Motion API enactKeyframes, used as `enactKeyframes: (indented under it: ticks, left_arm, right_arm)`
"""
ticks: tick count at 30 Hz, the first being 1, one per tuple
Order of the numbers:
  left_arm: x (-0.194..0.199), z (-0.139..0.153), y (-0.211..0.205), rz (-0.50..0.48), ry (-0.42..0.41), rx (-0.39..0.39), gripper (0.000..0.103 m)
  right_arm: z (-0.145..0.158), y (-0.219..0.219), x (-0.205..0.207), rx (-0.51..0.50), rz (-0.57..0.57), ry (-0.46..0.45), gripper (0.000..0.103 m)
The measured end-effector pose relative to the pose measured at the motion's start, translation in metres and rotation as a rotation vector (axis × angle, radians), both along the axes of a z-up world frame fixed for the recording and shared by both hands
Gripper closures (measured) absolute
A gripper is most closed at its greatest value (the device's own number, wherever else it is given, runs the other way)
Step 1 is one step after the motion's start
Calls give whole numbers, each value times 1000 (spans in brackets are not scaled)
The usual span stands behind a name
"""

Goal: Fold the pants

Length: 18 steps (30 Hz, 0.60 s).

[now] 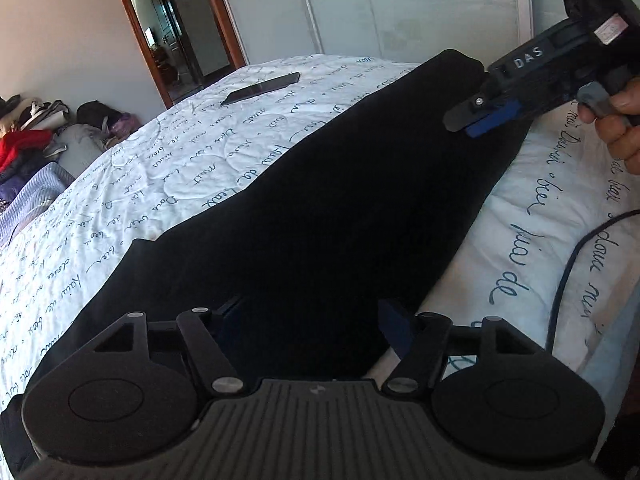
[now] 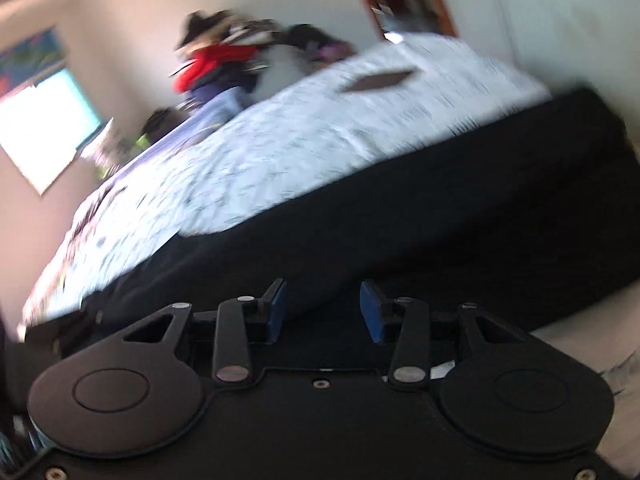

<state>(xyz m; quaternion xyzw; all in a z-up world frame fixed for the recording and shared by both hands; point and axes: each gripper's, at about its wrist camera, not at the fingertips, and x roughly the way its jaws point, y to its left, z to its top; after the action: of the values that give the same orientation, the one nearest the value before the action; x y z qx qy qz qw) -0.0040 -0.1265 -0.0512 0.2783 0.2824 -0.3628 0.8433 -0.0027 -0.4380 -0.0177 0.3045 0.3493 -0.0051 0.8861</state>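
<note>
Nearest your left-wrist lens, the left gripper (image 1: 316, 320) hangs with its jaws spread wide over the near end of the pants (image 1: 304, 208), holding nothing. One pair of dark pants lies flat in a long strip across one bed (image 1: 160, 168), running from the left gripper toward the far end by the wardrobe doors. They look already laid leg on leg, though the dark cloth hides any seam, so take the step in hand to be the end-to-end fold. The right gripper (image 1: 476, 116) sits low at the far end of the strip; its own blurred view shows the right gripper (image 2: 323, 312) with blue pads parted and no cloth between them, so it too is released. To fold well, bring each gripper down onto a corner of the same short edge, pinch through all the layers, lift only enough to clear the quilt, and carry the edge level so the sides stay aligned. Counted: two grippers, one pair of pants, one bed, one dark phone (image 1: 262, 89) lying well apart from the cloth, one cable (image 1: 576, 256) trailing beside the strip on your right, and one heap of clothes (image 1: 32, 148) beyond the bed.
</note>
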Motion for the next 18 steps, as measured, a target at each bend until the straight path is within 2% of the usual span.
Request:
enactKeyframes:
  ticks: [2,6,8,9,16,17,18]
  left_arm:
    - [1,-1,-6,-2,-6,1,31]
    - [6,-6,-16,-18,-6,-4,31]
    - [9,-10,-22,-18,-15,10,31]
    - [10,-11,-25,-15,-19,16,31]
    - [6,-15,-29,-25,-68,12,32]
    - [6,-15,-28,-17,-55,-5,36]
    - [7,-13,-25,-16,-22,-39,48]
  right_arm:
    - [-8,-5,6,64,-40,13,61]
    - [-11,5,16,74,-61,-2,60]
    - [-9,10,18,67,-63,-22,76]
    - [-7,12,19,68,-63,-32,91]
    - [8,15,2,107,-103,-99,96]
    - [9,15,-1,106,-105,-103,96]
    - [9,13,-8,104,-106,-104,97]
